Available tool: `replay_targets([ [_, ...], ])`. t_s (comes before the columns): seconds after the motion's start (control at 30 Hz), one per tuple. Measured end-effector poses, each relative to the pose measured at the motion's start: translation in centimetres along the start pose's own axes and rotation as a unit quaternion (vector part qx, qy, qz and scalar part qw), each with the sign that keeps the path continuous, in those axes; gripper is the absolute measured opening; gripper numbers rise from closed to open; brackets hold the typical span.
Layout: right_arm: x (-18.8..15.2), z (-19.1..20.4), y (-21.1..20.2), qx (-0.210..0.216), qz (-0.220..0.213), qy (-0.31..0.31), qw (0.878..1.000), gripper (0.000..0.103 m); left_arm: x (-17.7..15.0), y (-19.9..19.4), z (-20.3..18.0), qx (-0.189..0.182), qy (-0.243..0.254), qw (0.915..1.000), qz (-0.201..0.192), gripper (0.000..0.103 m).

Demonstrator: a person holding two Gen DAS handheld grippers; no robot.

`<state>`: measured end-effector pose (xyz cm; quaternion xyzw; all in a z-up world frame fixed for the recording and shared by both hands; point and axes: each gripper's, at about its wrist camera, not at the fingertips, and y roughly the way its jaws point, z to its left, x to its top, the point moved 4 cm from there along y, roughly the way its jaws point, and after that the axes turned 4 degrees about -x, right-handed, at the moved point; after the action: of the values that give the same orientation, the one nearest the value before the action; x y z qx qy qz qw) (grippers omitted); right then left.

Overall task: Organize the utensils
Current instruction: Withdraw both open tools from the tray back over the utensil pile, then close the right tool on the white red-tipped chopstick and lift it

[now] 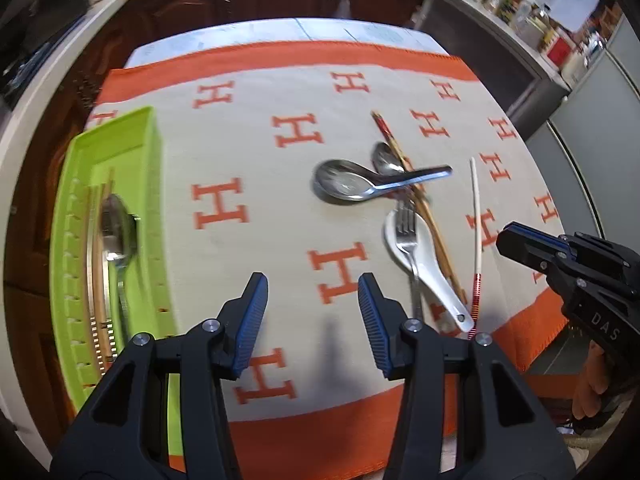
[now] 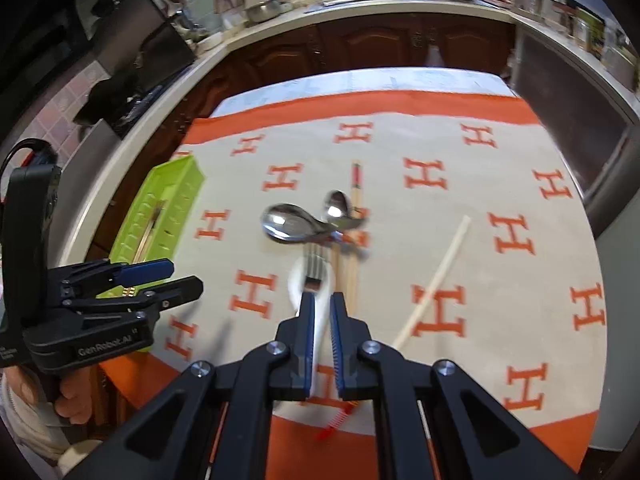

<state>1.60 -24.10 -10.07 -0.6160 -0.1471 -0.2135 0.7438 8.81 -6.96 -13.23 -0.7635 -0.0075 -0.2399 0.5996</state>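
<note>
Right gripper point(image 2: 321, 304) narrowed over the fork point(image 2: 316, 266) — whether it grips, can't tell. Left gripper point(image 1: 313, 300) gapes empty. Pinch the handle squarely, clear of the white spoon point(image 2: 298, 280).

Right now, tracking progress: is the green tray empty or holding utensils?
Holding utensils. The green tray contains a metal spoon and wooden chopsticks.
</note>
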Motion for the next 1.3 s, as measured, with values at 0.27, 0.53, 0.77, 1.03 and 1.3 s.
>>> replay_targets([
  [0.27,-1.5,-3.4,1.2,-0.012,0.018,0.035,0.999,0.008,-0.3,3.0,-2.7,-0.026,0.014,0.999,0.034,0.044],
  [0.53,-1.7,-6.3,2.8,-0.023,0.035,0.082,0.996,0.008,0.9,3.8,-5.0,-0.043,0.029,0.9981,0.035,0.044],
  [0.77,-1.5,-6.8,5.2,-0.011,0.07,0.106,0.992,0.017,3.0,4.5,-6.9,-0.054,0.034,0.9973,0.035,0.044],
  [1.03,-1.8,-4.2,6.1,-0.078,0.045,0.018,0.996,0.022,5.0,6.7,-8.0,-0.065,0.022,0.9961,0.056,0.044],
  [1.3,-1.9,-7.8,5.8,-0.016,0.058,0.102,0.993,0.006,6.6,8.8,-9.4,-0.071,0.023,0.9946,0.073,0.044],
])
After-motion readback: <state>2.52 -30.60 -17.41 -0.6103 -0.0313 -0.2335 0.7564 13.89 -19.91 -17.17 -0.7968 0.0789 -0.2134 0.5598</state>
